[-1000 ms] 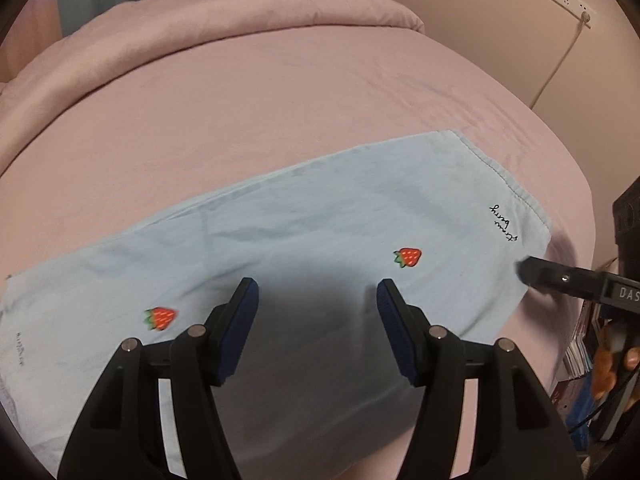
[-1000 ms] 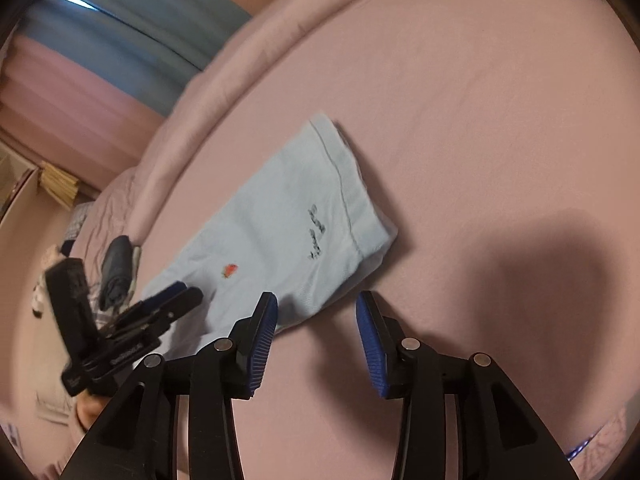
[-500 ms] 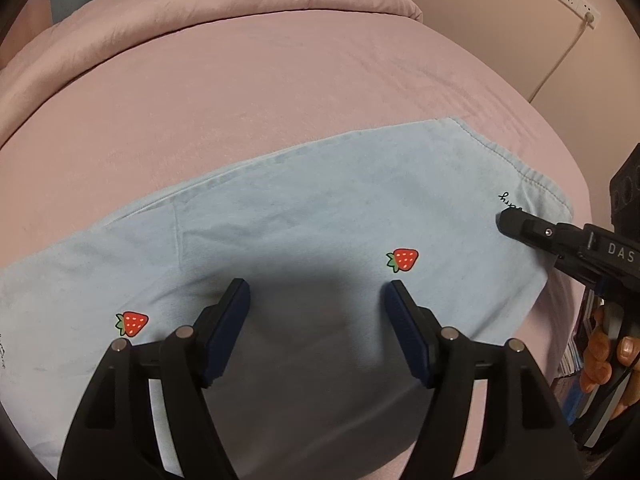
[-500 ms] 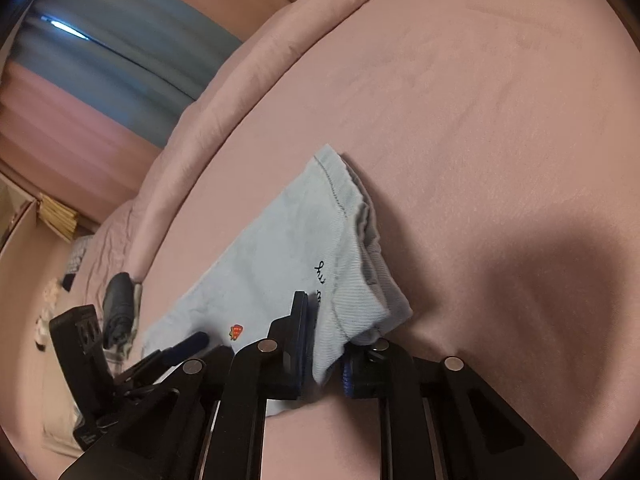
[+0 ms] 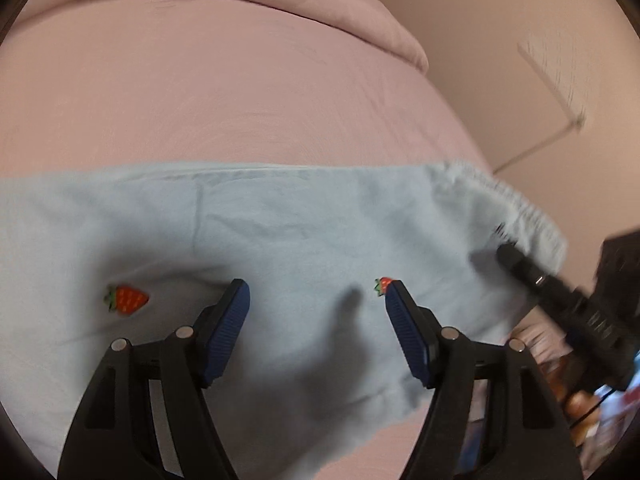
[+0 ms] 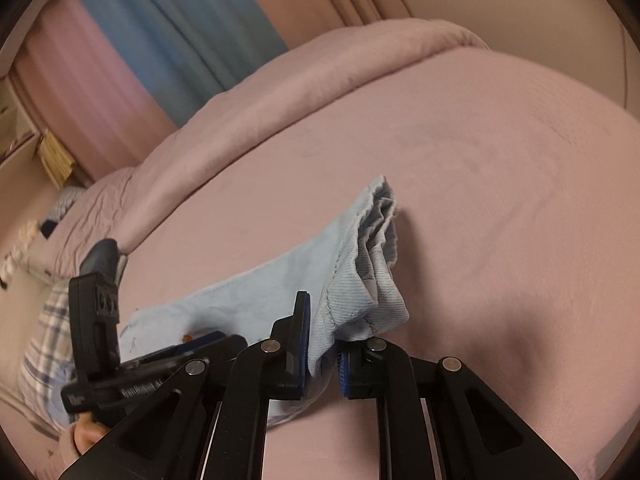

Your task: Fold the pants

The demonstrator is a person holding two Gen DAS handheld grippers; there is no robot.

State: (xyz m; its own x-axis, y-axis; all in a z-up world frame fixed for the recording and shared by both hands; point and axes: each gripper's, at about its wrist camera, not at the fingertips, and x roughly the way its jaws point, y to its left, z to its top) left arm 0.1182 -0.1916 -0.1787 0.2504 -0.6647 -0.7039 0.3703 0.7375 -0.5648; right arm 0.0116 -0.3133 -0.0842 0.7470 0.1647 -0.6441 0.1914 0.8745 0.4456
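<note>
1. Right wrist view: my right gripper [image 6: 322,346] has its jaws closed down on the waistband end of the pants [image 6: 280,280], and the bunched hem stands up off the bed [image 6: 500,184].
2. The pants lie lengthwise across the pink bed, already doubled leg on leg, with the pinched end raised and the rest flat.
3. My left gripper [image 5: 316,320] sits low over the middle of the pants [image 5: 304,232], jaws spread wide and holding nothing. I cannot tell whether the tips touch the cloth.
4. The fabric looks light, soft and limp, so I judge it will sag and slide unless both layers are pinched together.
5. I would take the near edge at mid-length, by the strawberry patch [image 5: 127,299], to pin the crease.
</note>
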